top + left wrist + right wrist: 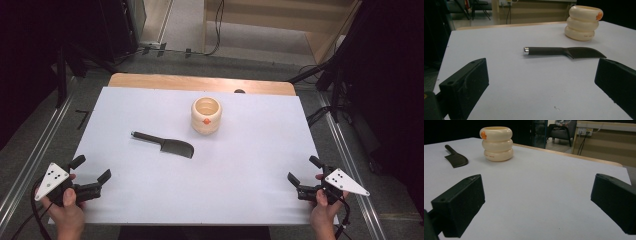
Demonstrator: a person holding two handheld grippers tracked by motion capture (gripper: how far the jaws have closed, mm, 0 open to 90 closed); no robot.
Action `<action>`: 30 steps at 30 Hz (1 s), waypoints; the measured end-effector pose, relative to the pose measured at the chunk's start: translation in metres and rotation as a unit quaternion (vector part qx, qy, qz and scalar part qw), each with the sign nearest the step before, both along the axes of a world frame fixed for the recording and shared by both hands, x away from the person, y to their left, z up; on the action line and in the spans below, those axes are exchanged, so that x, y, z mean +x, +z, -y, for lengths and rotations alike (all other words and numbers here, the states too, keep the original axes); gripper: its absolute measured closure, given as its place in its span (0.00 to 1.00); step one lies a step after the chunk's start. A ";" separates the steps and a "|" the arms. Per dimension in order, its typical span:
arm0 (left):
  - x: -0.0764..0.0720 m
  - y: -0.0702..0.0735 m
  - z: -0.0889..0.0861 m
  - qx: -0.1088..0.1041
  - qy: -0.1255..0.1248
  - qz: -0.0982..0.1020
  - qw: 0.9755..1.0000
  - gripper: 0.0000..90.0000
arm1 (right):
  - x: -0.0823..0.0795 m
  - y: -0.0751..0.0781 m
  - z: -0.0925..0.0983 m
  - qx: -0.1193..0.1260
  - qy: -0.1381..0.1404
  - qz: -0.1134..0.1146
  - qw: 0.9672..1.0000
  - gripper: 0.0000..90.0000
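Dark knife and cream ribbed cup, on white desk.

Knife flat at mid-desk, metal-capped handle toward far left, blade toward cup. Cup upright just beyond blade, apart from it; orange mark on side, small print near base unreadable; nothing seen inside. Left gripper and right gripper at near corners, both released, holding nothing, well apart from knife.

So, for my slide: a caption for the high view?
Two open claws, left and right, face a black knife and cream cup.

Cream cup, orange mark; black knife; white table.
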State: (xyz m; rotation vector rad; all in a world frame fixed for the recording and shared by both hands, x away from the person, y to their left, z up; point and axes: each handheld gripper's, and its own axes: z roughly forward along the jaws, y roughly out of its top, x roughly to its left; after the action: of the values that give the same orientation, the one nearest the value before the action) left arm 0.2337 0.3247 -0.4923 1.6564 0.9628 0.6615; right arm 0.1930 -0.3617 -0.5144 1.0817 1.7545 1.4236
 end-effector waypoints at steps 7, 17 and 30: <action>0.003 0.004 0.002 0.005 -0.016 -0.014 1.000 0.00 | -0.001 0.000 -0.002 -0.003 0.001 -0.003 1.000 0.00; 0.011 0.021 0.016 0.010 -0.044 -0.024 0.999 0.01 | 0.000 0.000 -0.002 -0.007 0.001 -0.002 1.000 0.00; 0.031 0.036 0.035 0.040 -0.075 -0.067 0.994 0.75 | -0.001 0.000 -0.003 -0.008 0.003 -0.004 1.000 0.00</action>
State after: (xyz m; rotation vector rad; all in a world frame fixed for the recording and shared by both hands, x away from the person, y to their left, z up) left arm 0.2645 0.2897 -0.4560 1.8431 0.9052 0.4992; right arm 0.1924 -0.3583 -0.5145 1.0750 1.7745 1.4081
